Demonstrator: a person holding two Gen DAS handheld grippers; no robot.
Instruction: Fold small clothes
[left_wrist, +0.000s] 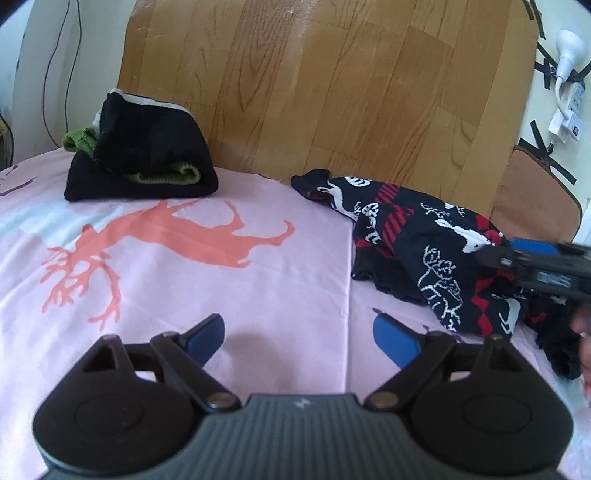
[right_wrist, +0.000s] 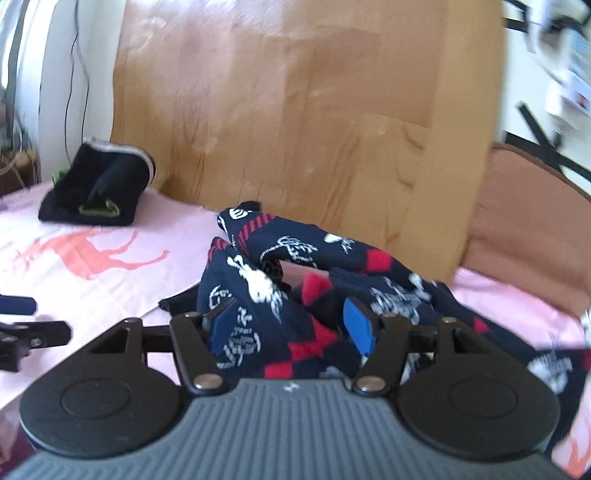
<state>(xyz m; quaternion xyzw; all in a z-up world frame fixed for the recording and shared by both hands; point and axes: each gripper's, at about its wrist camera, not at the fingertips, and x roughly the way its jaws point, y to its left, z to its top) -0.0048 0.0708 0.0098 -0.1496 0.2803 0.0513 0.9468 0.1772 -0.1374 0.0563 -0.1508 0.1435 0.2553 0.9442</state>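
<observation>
A navy garment with red diamonds and white animal figures (left_wrist: 424, 240) lies crumpled on the pink sheet at the right. My right gripper (right_wrist: 291, 328) stands over it with its jaws partly apart. Bunched cloth (right_wrist: 295, 332) fills the gap between them, and both blue pads (right_wrist: 358, 328) show bare. The same gripper (left_wrist: 535, 266) reaches in from the right edge of the left wrist view. My left gripper (left_wrist: 301, 332) is open over bare sheet left of the garment, with nothing between its fingers. Part of it (right_wrist: 22, 332) shows at the left edge of the right wrist view.
A folded stack of black and green clothes (left_wrist: 140, 162) sits at the back left of the pink deer-print sheet (left_wrist: 184, 277). A wood-grain board (left_wrist: 314, 92) stands upright behind the bed. A brown cushion (right_wrist: 524, 229) is at the back right. Cables and a socket strip (left_wrist: 569, 99) hang on the wall.
</observation>
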